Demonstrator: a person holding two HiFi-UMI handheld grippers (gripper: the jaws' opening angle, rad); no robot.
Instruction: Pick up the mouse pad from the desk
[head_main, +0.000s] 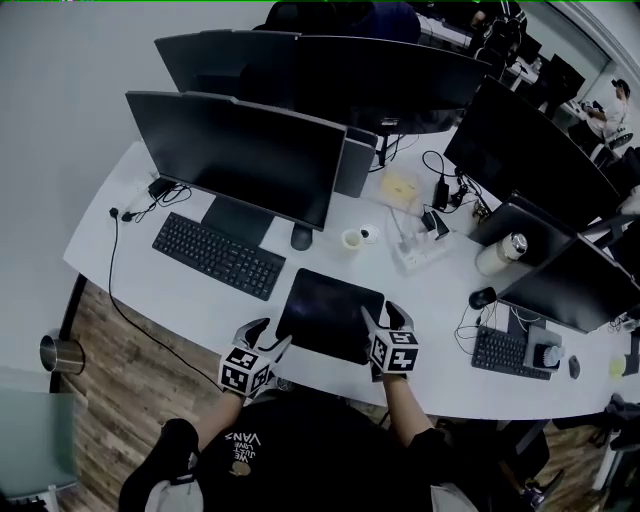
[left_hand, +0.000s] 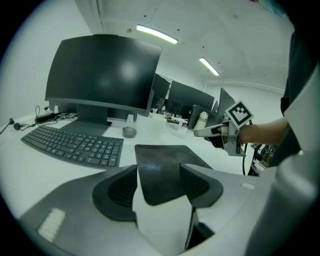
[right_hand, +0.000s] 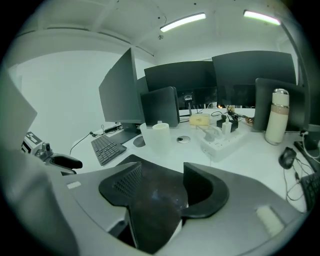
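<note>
Just right of the keyboard (head_main: 218, 255), the dark mouse pad (head_main: 330, 312) lies flat on the desk (head_main: 180, 298). The left gripper (head_main: 272, 336) gapes at its keyboard-side near corner. The right gripper (head_main: 385, 316) gapes over its far-side near edge. Neither clamps the pad.

The mouse pad (head_main: 330, 313) is matt black on the white worktop (head_main: 180, 290), the keyboard (head_main: 218, 255) and monitor (head_main: 235, 155) black too — the left claw (head_main: 268, 338) and right claw (head_main: 386, 318) are grey, their 2 cubes (head_main: 245, 370) patterned in black-and-white squares.
</note>
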